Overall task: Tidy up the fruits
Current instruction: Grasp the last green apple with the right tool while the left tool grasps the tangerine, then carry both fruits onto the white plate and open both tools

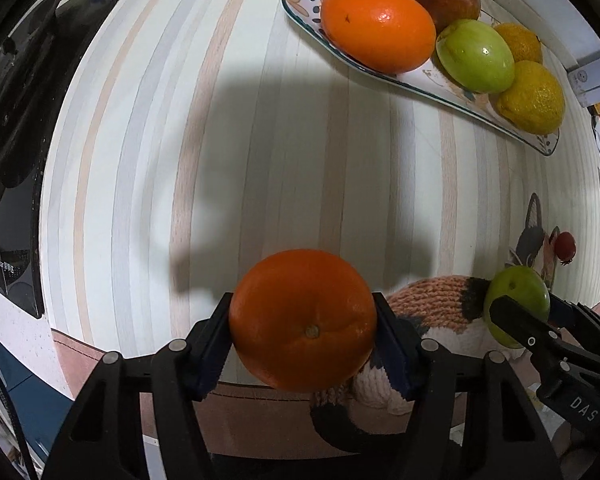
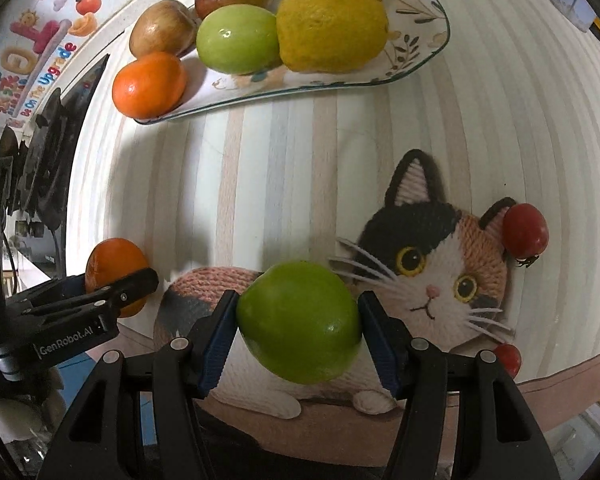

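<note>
My left gripper (image 1: 303, 340) is shut on an orange (image 1: 303, 320), held above the striped table near its front edge. My right gripper (image 2: 298, 324) is shut on a green apple (image 2: 299, 322) above a knitted cat mat (image 2: 432, 264). Each gripper also shows in the other view: the right with the green apple (image 1: 516, 300), the left with the orange (image 2: 114, 272). A long patterned plate (image 2: 416, 52) at the back holds an orange (image 2: 150, 84), a green apple (image 2: 238, 38), two yellow lemons (image 2: 332, 24) and two reddish-brown apples (image 2: 162, 28).
Two small red tomatoes (image 2: 526, 230) lie on the cat mat's right side. Dark equipment (image 1: 12, 92) stands along the table's left edge. A white box (image 1: 592, 80) sits at the far right. The striped tabletop (image 1: 260, 140) stretches between grippers and plate.
</note>
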{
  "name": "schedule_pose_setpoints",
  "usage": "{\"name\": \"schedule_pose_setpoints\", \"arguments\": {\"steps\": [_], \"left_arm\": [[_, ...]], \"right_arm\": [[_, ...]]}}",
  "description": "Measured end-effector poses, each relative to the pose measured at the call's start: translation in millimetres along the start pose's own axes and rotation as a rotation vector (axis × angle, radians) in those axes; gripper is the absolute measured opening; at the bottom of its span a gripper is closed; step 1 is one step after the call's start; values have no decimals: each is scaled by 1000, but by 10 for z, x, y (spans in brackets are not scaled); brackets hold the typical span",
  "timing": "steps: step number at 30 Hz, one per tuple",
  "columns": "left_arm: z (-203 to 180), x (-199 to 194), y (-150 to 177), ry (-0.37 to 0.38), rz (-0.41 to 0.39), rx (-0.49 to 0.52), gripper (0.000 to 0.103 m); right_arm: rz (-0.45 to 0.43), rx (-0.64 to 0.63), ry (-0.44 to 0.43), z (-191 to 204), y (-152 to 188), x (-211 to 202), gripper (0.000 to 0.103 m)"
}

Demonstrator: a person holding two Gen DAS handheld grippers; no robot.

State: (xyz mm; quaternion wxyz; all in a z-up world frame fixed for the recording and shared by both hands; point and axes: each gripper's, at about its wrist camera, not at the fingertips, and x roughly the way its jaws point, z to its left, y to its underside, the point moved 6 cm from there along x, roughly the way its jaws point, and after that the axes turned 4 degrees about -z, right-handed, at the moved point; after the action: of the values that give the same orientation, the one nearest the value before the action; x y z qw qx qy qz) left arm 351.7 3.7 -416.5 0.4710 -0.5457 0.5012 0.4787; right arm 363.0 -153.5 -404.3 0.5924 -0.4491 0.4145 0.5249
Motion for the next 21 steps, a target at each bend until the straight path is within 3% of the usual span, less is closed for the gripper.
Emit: {"name": "schedule_pose_setpoints", "arguments": {"steps": [7, 13, 21], "left_arm": [[-110, -72, -54, -8, -6, 13, 62], [-507, -416, -246, 42, -60, 47, 62], [-1305, -1102, -1045, 140, -183, 160, 62]], "right_arm": [[-31, -18, 0, -71, -11, -66, 63], [-84, 12, -37, -154, -105, -337, 63], [-210, 130, -82, -587, -714, -820, 63]]}}
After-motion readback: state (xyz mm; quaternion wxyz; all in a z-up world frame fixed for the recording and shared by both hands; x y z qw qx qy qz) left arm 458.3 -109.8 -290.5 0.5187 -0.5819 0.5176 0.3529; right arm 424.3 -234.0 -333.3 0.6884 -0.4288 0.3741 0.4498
